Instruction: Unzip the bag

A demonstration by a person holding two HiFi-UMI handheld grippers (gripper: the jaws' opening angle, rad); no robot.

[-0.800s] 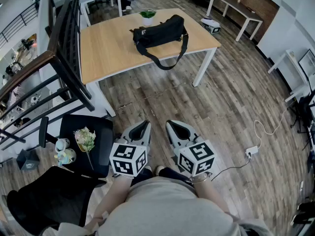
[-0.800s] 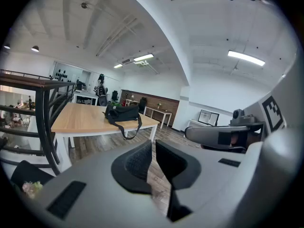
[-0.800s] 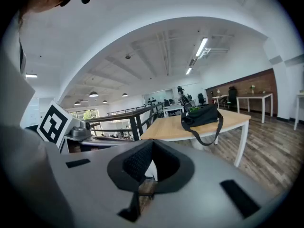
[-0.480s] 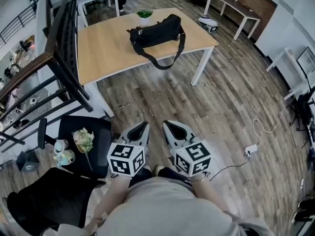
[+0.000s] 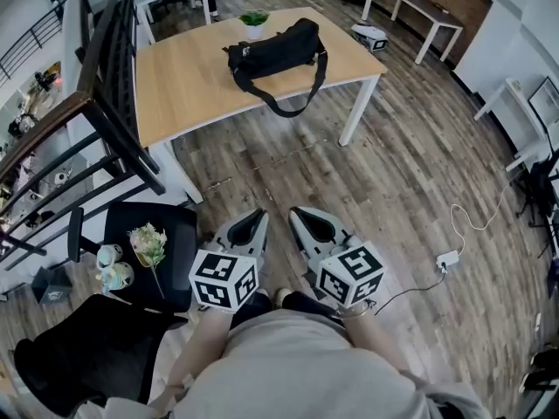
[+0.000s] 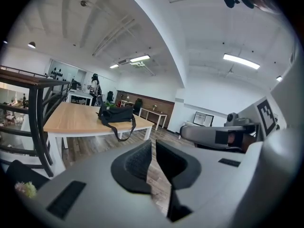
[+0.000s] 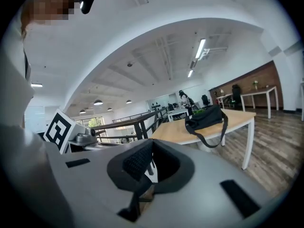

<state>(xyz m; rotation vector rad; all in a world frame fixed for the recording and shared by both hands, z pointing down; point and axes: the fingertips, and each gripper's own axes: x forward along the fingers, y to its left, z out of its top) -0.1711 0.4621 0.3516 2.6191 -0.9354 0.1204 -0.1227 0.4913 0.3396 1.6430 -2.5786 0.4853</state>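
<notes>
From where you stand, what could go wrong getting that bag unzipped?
1. The bag lies loose on the table, with nothing bracing it. Pulling the zipper one-handed may just drag it along.
2. Its strap hangs over the table edge and could snag on approach, pulling the bag off.
3. The potted plant stands right beside the bag, so a shove on the bag could tip it.

**Legible text: none found**

No word, number or brand can be read in any view.
- Bag (image 5: pixel 272 45): a small pale label (image 5: pixel 245 50) is borne near one end; its print is too small to be read.
- Left cube (image 5: pixel 224 279), right cube (image 5: pixel 351 275): black-and-white square marker patterns are carried, without letters or figures.
</notes>
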